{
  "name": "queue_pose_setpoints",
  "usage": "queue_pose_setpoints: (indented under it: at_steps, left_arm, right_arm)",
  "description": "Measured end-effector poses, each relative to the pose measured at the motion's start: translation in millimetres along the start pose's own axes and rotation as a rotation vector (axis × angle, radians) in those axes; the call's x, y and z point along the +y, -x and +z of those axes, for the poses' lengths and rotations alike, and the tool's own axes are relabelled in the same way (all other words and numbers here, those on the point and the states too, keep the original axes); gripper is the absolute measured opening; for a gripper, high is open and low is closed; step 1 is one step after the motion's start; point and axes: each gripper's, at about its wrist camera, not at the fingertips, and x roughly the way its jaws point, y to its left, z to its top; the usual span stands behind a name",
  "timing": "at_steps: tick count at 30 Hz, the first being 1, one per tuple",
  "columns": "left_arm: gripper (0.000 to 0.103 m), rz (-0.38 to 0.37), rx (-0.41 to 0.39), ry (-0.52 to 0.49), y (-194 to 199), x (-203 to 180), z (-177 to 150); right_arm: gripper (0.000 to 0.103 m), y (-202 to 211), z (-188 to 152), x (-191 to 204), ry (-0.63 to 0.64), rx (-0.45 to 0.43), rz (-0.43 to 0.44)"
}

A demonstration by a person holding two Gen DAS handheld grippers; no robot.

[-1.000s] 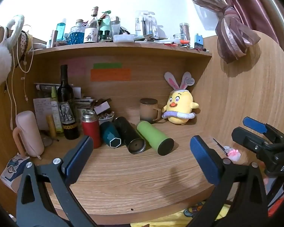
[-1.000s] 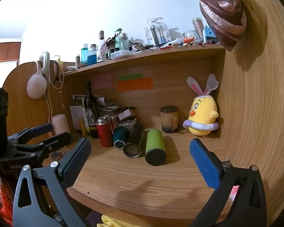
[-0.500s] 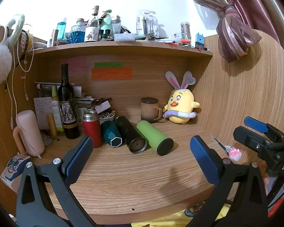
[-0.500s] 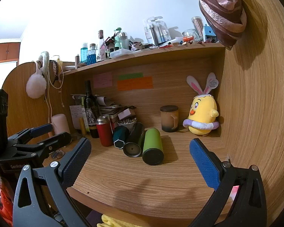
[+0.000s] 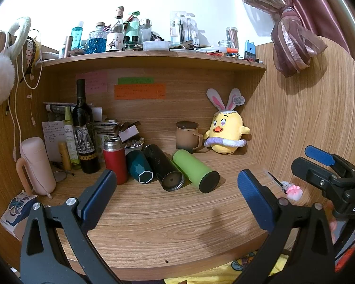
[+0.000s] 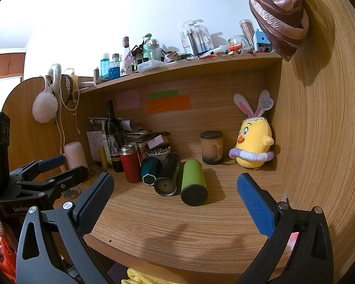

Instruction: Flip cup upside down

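Observation:
A green cup [image 5: 194, 169] [image 6: 193, 181] lies on its side on the wooden desk [image 5: 165, 224], dark end toward me. A black cup [image 5: 163, 168] [image 6: 169, 175] and a teal cup [image 5: 139, 169] [image 6: 150, 171] lie beside it on its left. A red flask [image 5: 114, 159] stands upright left of them. A brown lidded mug [image 5: 187, 136] [image 6: 211, 146] stands at the back. My left gripper [image 5: 176, 195] is open and empty, short of the cups. My right gripper [image 6: 175, 196] is open and empty, also short of them.
A yellow plush chick [image 5: 226, 133] sits in the back right corner. A wine bottle [image 5: 84, 127], small bottles, papers and a pink flask [image 5: 36, 165] crowd the back left. A cluttered shelf [image 5: 153, 58] hangs above. A small pink item [image 5: 293, 190] lies at right.
Both grippers have drifted slightly; in the right wrist view the cups sit a little lower and nearer. Nothing on the desk has moved and both grippers stay open.

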Motion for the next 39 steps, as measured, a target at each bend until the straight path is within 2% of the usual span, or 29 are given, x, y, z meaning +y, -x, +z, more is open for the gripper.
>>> queue_pose_setpoints:
  at_steps: [39]
  left_arm:
    - [0.103,0.001,0.001,0.003,1.0,2.6,-1.6]
  right_arm:
    - [0.103,1.2,-0.8,-4.0,0.010,0.009,-0.003]
